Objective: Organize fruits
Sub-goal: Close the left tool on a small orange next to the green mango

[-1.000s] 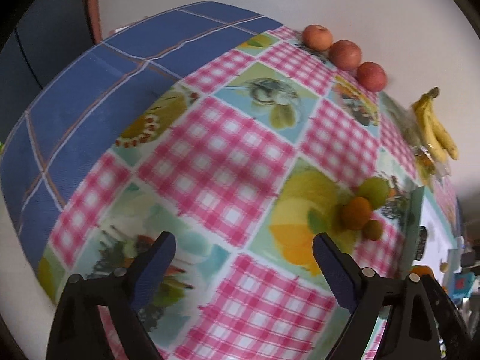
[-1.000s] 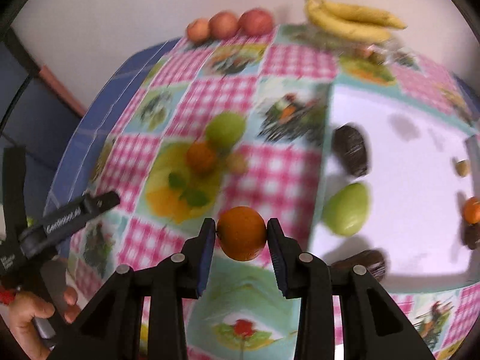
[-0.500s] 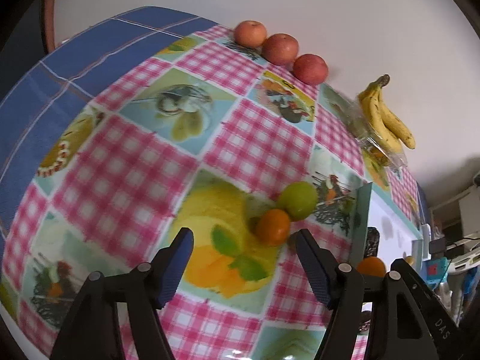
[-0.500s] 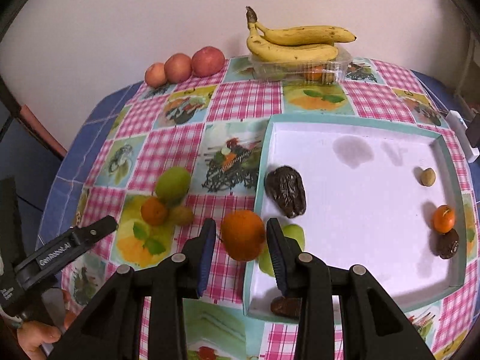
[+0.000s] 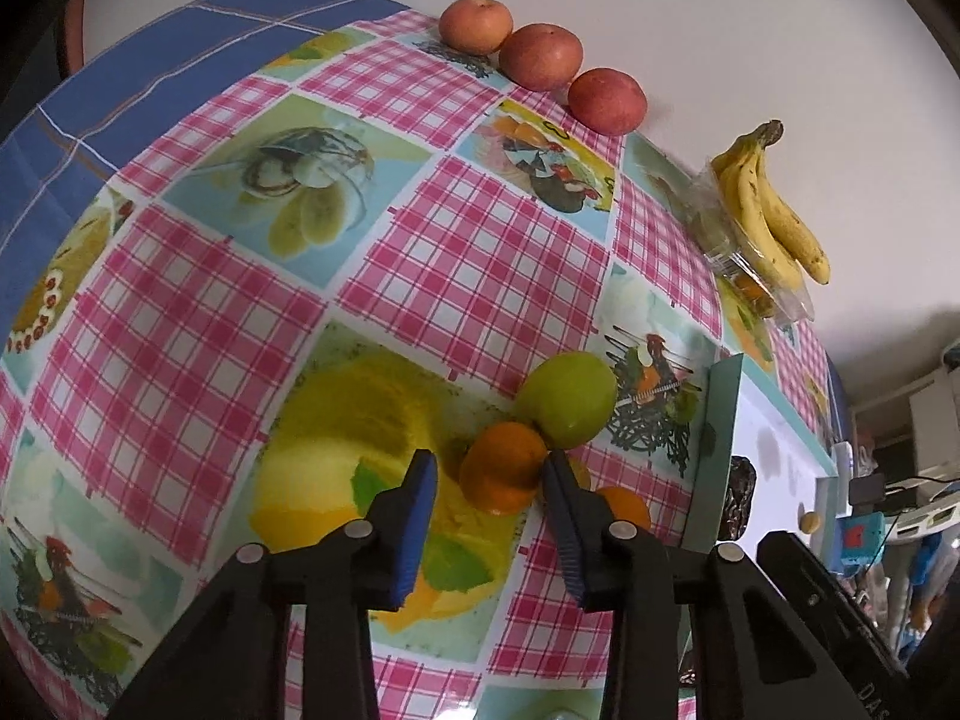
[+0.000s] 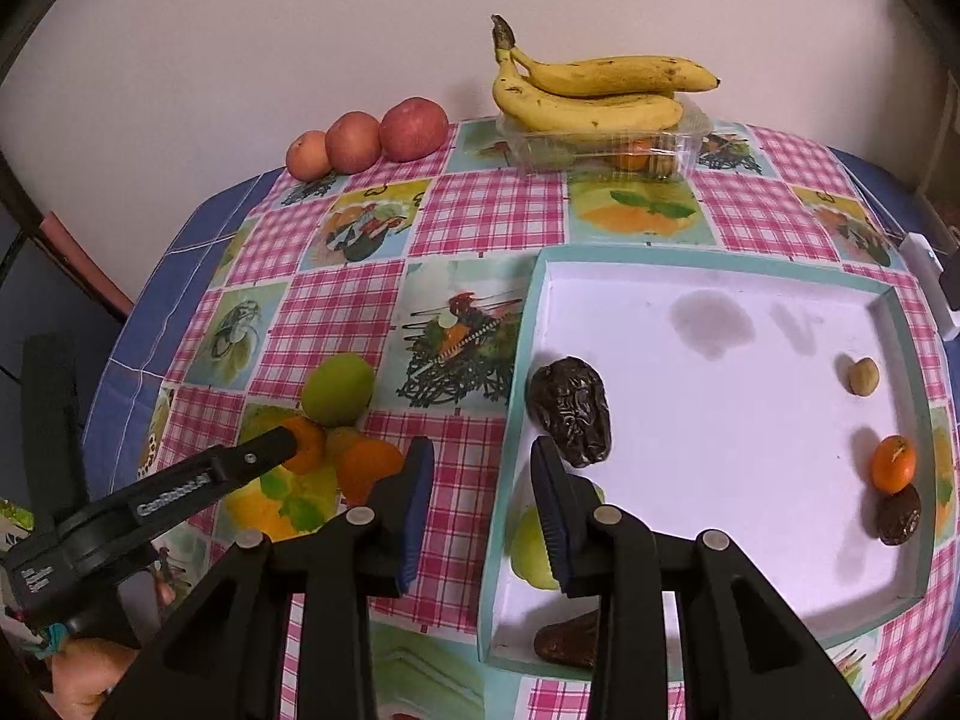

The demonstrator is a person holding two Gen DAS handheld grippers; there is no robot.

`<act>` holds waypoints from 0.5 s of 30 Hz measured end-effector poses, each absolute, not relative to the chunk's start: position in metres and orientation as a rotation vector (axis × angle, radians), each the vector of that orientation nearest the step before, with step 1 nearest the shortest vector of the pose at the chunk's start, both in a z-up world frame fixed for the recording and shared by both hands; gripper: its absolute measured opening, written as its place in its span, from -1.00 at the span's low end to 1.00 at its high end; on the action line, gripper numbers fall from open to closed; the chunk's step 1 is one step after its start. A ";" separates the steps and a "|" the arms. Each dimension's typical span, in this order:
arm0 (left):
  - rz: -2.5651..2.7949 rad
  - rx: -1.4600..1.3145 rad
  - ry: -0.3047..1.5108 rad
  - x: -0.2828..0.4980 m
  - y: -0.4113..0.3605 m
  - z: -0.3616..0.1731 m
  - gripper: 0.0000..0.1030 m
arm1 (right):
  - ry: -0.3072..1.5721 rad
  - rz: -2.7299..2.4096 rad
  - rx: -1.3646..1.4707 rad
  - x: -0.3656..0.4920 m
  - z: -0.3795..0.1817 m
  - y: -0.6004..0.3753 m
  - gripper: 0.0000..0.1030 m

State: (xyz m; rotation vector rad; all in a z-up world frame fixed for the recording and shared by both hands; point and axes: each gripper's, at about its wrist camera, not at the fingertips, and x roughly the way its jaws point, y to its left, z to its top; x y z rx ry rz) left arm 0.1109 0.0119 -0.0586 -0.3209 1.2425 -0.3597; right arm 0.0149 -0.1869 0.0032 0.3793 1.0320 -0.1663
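Note:
A small orange (image 5: pixel 504 468) lies on the fruit-print cloth in a cluster with a green fruit (image 5: pixel 567 399). My left gripper (image 5: pixel 489 471) straddles that orange with its jaws closing. A gap still shows at the left pad (image 5: pixel 420 504). A bigger orange (image 6: pixel 366 468) rests on the cloth beside the cluster, just left of my right gripper (image 6: pixel 483 480). The right gripper stands open and empty over the teal rim of the white tray (image 6: pixel 708 255). Seen from the right wrist, the left gripper's finger (image 6: pixel 252 462) crosses the small orange.
The tray holds a dark wrinkled fruit (image 6: pixel 570 411), a green fruit (image 6: pixel 531 546), a small orange (image 6: pixel 894 463) and other small pieces. At the back wall lie three red apples (image 6: pixel 366 141) and bananas (image 6: pixel 588 93) on a clear box. A hand (image 6: pixel 78 678) shows bottom left.
The left gripper came up to the fruit cluster and its jaws narrowed around the small orange. The bigger orange left the right gripper's jaws and now lies on the cloth.

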 end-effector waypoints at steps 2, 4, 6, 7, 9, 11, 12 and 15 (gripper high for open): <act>-0.366 -0.337 1.249 0.112 0.013 -0.060 -0.24 | 1.034 -0.157 0.384 0.017 0.002 -0.186 -0.33; -0.376 -0.365 1.258 0.113 0.014 -0.063 -0.28 | 1.041 -0.151 0.395 0.018 0.000 -0.186 -0.33; -0.387 -0.390 1.265 0.113 0.015 -0.064 -0.39 | 1.050 -0.155 0.404 0.019 -0.004 -0.187 -0.33; -0.388 -0.391 1.266 0.113 0.015 -0.063 -0.39 | 1.053 -0.157 0.407 0.019 -0.005 -0.188 -0.33; -0.394 -0.378 1.263 0.113 0.013 -0.062 -0.41 | 1.055 -0.160 0.415 0.020 -0.006 -0.189 -0.33; -0.399 -0.385 1.264 0.112 0.014 -0.062 -0.42 | 1.055 -0.159 0.423 0.019 -0.006 -0.191 -0.32; -0.400 -0.395 1.264 0.112 0.015 -0.062 -0.42 | 1.054 -0.158 0.426 0.020 -0.006 -0.191 -0.33; -0.386 -0.399 1.247 0.113 0.020 -0.057 -0.42 | 1.054 -0.152 0.435 0.021 -0.007 -0.190 -0.33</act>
